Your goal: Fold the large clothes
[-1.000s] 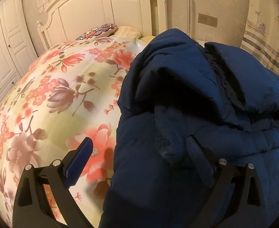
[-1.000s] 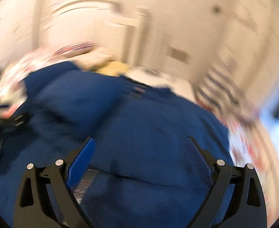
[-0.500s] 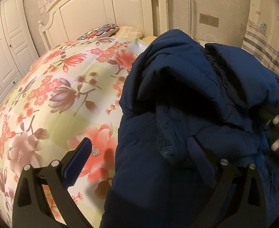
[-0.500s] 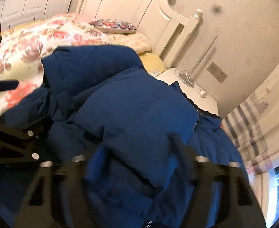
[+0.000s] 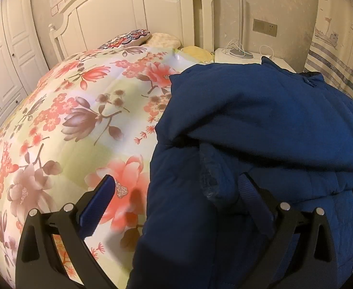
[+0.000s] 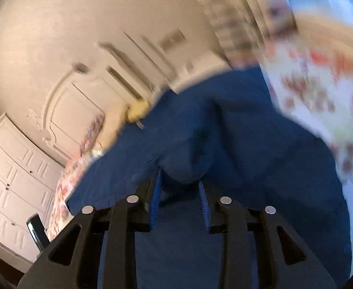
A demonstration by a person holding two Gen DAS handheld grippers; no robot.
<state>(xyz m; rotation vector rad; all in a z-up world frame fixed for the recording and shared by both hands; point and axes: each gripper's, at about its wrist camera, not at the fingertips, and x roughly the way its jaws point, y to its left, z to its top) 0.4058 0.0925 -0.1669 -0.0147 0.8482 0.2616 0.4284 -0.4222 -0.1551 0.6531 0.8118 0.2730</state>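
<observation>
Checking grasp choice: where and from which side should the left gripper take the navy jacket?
The padded jacket edge bordering the floral quilt, approached from the quilt side: it lies exposed between the fingers of the open left gripper, while the top is a bulky mound, probably too thick to pinch.

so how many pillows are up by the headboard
2 in the left wrist view: a patterned pillow against the headboard, and a pale cream one just right of it, touching. More may be hidden behind the quilt.
</observation>
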